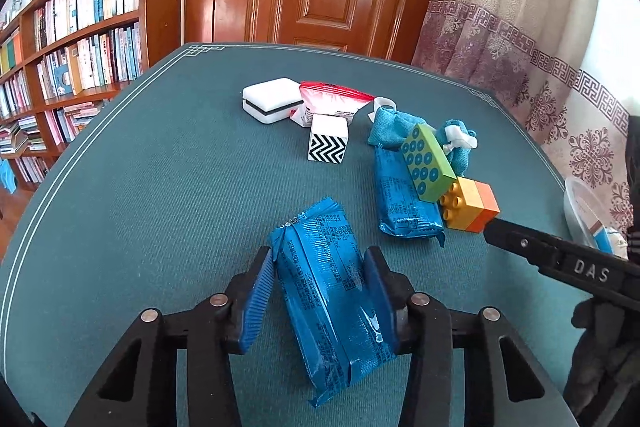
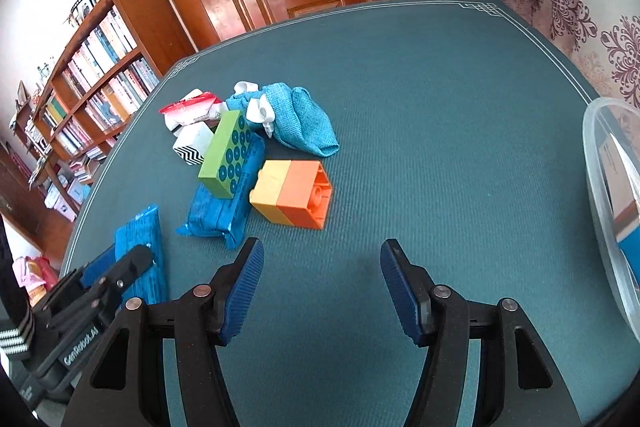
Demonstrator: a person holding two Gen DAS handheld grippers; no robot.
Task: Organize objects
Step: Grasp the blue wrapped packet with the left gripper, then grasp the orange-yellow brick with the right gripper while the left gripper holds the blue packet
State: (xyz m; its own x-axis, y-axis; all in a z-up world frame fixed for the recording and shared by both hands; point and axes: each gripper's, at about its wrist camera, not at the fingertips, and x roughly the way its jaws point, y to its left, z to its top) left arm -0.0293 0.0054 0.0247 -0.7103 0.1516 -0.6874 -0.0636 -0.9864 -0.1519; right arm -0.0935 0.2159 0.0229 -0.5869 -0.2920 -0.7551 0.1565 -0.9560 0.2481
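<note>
A blue snack packet [image 1: 328,291] lies lengthwise on the green table mat [image 1: 180,187], and my left gripper [image 1: 320,255] is shut on it, a pad pressing each long side. From the right wrist view the same packet [image 2: 140,227] shows at the lower left under the left gripper's fingers [image 2: 136,259]. My right gripper [image 2: 322,251] stands open over bare mat, just short of a yellow and orange block [image 2: 292,199]. One right finger [image 1: 520,243] reaches in beside that block [image 1: 472,205].
A second blue packet [image 1: 404,203] lies under a green studded brick [image 1: 426,163]. Behind them lie a teal cloth [image 1: 388,131], a zigzag cube [image 1: 328,143], a red and white pouch [image 1: 332,101] and a white box [image 1: 272,99]. A clear tub [image 2: 600,187] sits at the right edge.
</note>
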